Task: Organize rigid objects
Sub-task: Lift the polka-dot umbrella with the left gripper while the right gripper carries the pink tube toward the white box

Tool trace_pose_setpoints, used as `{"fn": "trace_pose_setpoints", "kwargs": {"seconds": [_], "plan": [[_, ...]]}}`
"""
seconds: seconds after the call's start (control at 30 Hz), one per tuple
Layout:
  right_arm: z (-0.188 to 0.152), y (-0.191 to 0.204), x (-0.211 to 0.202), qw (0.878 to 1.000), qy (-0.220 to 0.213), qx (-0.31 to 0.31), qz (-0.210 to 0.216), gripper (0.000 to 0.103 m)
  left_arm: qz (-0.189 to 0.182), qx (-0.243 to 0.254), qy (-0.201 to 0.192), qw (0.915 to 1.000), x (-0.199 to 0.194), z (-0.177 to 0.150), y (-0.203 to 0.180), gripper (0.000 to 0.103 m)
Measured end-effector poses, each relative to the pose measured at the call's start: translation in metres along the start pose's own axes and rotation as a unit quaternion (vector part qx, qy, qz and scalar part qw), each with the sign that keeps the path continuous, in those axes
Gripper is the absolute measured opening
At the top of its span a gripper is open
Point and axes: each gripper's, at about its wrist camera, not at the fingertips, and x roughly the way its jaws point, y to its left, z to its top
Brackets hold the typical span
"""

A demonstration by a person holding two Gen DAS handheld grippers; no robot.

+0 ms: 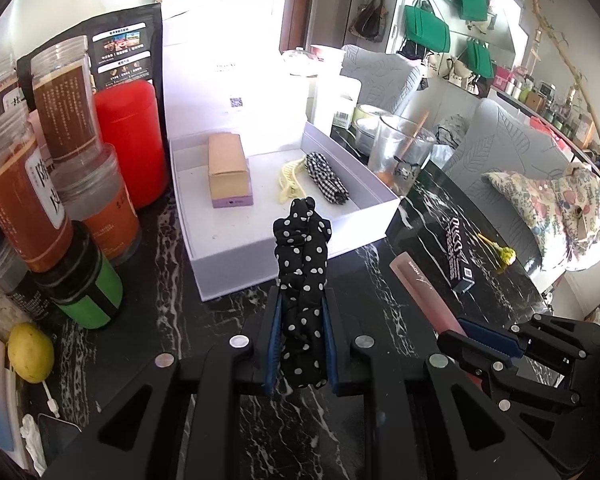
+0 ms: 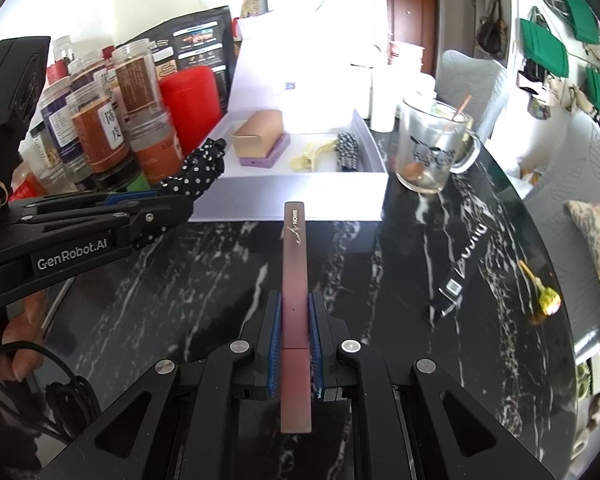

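Observation:
My left gripper [image 1: 302,300] is shut on a black polka-dot fabric hair clip [image 1: 302,264] that sticks up just in front of the open white box [image 1: 260,256]. My right gripper [image 2: 295,300] is shut on a long pink bar-shaped case [image 2: 295,264], held above the black marble table [image 2: 180,288] and pointing at the box's [image 2: 300,200] front wall. Inside the box lie a tan and purple carton [image 1: 229,172], a pale yellow claw clip [image 1: 290,182] and a checked fabric clip [image 1: 326,178]. The left gripper with the dotted clip [image 2: 198,172] shows at the left of the right wrist view.
Jars and a red canister [image 1: 132,140] crowd the table left of the box, with a green-labelled jar [image 1: 88,280] and a lemon [image 1: 30,352] nearer. A glass mug [image 2: 432,148] stands right of the box. A black carton [image 2: 464,268] and a yellow flower [image 2: 546,300] lie on the right.

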Motion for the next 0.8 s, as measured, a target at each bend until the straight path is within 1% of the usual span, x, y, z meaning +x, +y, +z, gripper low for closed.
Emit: {"fn": "trace_pose_setpoints", "kwargs": {"seconds": [0.37, 0.8], "plan": [[0.037, 0.005, 0.009, 0.999, -0.019, -0.023, 0.016, 0.013, 0.011, -0.004, -0.033, 0.9994, 0.002, 0.040, 0.009, 0.018], [0.083, -0.006, 0.020, 0.998, -0.042, -0.036, 0.006, 0.013, 0.004, -0.001, -0.060, 0.9982, 0.015, 0.089, 0.013, 0.018]]}}
